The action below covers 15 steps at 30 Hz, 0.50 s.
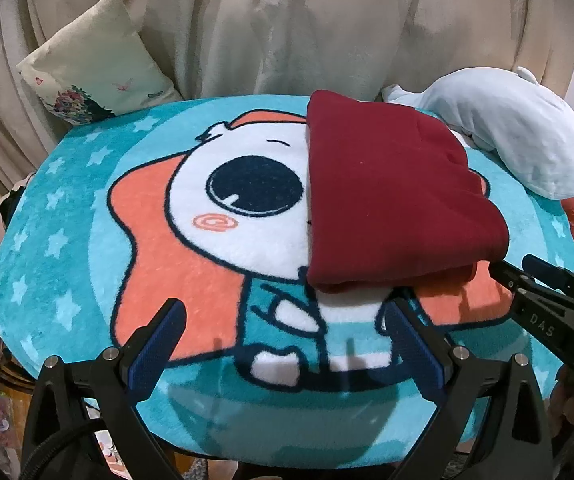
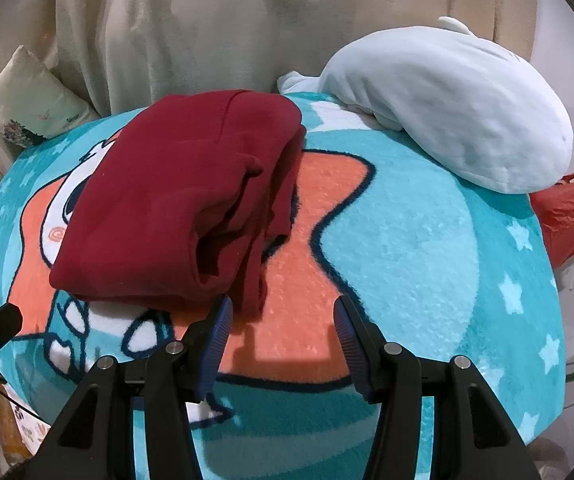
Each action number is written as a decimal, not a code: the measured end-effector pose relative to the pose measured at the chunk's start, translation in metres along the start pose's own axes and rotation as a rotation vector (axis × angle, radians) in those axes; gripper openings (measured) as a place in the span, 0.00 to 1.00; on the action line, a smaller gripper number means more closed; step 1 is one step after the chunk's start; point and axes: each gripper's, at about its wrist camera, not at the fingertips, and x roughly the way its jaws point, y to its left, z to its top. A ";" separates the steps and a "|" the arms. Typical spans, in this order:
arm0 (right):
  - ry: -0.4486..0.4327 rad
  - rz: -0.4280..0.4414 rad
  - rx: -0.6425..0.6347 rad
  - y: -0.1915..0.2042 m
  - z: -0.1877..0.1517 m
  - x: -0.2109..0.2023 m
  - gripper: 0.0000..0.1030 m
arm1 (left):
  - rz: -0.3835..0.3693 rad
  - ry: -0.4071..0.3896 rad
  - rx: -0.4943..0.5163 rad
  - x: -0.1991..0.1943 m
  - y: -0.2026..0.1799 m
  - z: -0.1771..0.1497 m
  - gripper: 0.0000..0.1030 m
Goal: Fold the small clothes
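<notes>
Our left gripper (image 1: 283,344) and right gripper (image 2: 283,338) fingers wide apart, empty; we'd pinch maroon garment (image 1: 387,200) near edge evenly, fold flat.

A dark red garment (image 1: 391,196) lies folded into a thick rectangular bundle. Its layered edges, apparently loose, show at the right side.

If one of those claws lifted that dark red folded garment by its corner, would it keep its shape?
Probably not. The red garment looks like soft fleece, with loose layers sagging at its open edge, so it would likely droop and unfold. It seems light, and pushing it across the fuzzy blanket might bunch it.
</notes>
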 end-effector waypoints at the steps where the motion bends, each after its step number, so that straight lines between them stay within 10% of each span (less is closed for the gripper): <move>1: -0.001 -0.001 0.000 0.000 0.000 0.000 0.55 | 0.000 0.001 0.001 0.001 -0.001 0.001 0.96; 15: 0.011 0.002 0.018 -0.007 0.004 0.009 0.56 | -0.003 0.031 0.012 0.012 -0.008 0.004 0.96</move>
